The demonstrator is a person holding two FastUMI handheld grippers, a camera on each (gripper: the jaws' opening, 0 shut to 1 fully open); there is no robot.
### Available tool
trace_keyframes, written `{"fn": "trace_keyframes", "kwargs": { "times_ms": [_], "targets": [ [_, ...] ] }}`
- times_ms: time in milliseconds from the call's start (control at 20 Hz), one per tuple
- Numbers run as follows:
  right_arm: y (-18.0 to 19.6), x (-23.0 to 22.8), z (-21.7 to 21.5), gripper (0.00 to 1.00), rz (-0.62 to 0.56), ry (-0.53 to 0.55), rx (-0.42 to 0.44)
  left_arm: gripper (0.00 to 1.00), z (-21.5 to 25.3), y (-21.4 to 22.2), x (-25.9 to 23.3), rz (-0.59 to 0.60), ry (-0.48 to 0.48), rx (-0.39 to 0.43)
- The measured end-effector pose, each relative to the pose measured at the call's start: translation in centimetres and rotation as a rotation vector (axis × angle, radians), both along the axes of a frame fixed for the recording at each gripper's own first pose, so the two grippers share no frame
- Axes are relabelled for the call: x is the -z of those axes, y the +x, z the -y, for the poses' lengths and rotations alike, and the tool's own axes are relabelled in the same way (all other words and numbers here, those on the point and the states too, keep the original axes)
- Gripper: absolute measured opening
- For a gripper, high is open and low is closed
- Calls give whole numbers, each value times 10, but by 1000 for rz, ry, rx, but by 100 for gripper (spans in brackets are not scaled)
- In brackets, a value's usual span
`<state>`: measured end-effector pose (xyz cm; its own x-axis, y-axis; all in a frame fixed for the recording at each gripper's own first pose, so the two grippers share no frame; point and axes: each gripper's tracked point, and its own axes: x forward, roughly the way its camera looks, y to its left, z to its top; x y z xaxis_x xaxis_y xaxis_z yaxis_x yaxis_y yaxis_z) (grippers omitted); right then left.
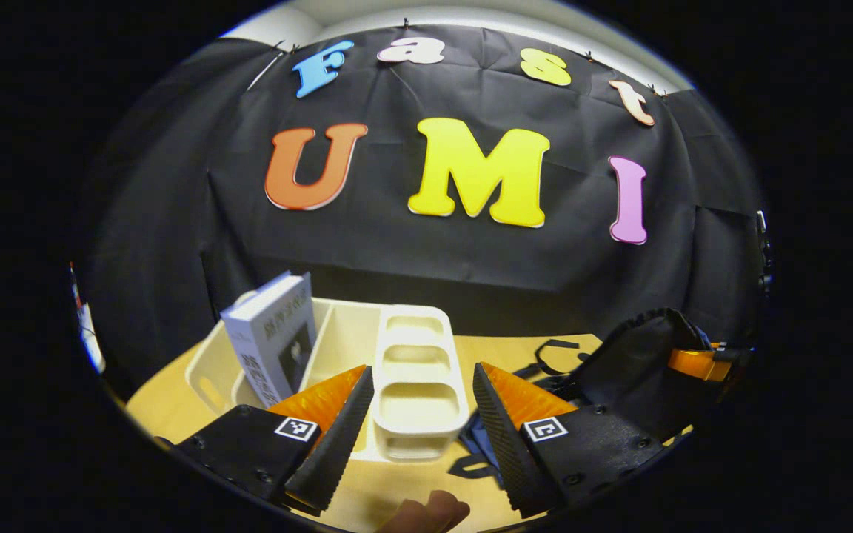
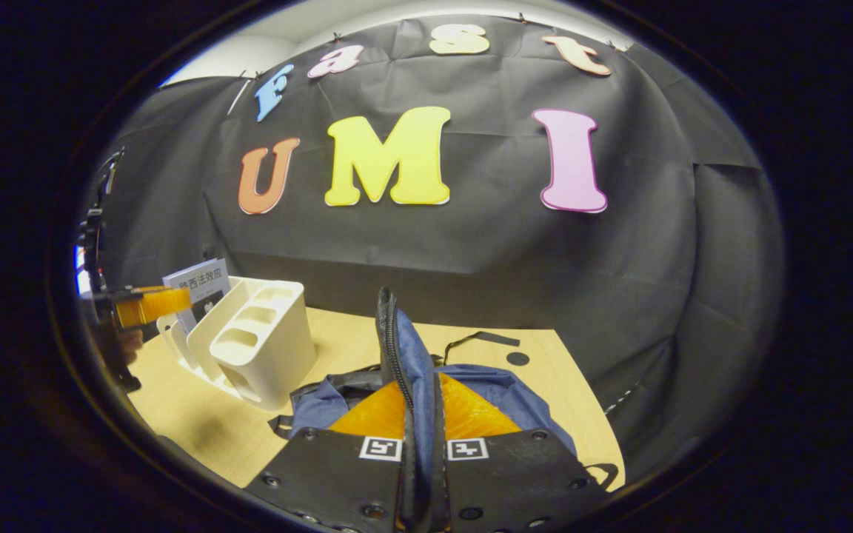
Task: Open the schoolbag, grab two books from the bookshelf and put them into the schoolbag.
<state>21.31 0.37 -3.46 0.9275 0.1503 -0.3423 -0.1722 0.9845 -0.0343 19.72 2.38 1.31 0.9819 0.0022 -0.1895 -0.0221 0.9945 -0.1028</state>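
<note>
One book [image 1: 272, 337] in bookshelf [image 1: 415, 385], left tongs [image 1: 423, 422] released — right tongs [image 2: 420, 444] grasping schoolbag [image 2: 404, 355] flap

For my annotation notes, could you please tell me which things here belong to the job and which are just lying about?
Job:
- blue fabric schoolbag
- white paperback book
- cream plastic bookshelf
- left gripper
- right gripper

Lying about:
- black strap
- light wooden table

left gripper view: low over the table [image 1: 412, 488], facing the bookshelf [image 1: 415, 385] close ahead. right gripper view: close above the schoolbag [image 2: 412, 370], facing the wall. shared: bookshelf, table, schoolbag.
</note>
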Motion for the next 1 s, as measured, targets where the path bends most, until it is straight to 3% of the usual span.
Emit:
{"fn": "trace_keyframes", "kwargs": {
  "times_ms": [350,600,1000],
  "targets": [
    [-3,-3,0,7,7,-6,5,86,-85,24,-15,-109,181,-98],
    [-3,-2,2,7,11,4,2,84,-120,53,-17,-181,120,-114],
    [-12,-3,5,7,19,4,21,84,-150,98,46,-484,92,-39]
  ]
}}
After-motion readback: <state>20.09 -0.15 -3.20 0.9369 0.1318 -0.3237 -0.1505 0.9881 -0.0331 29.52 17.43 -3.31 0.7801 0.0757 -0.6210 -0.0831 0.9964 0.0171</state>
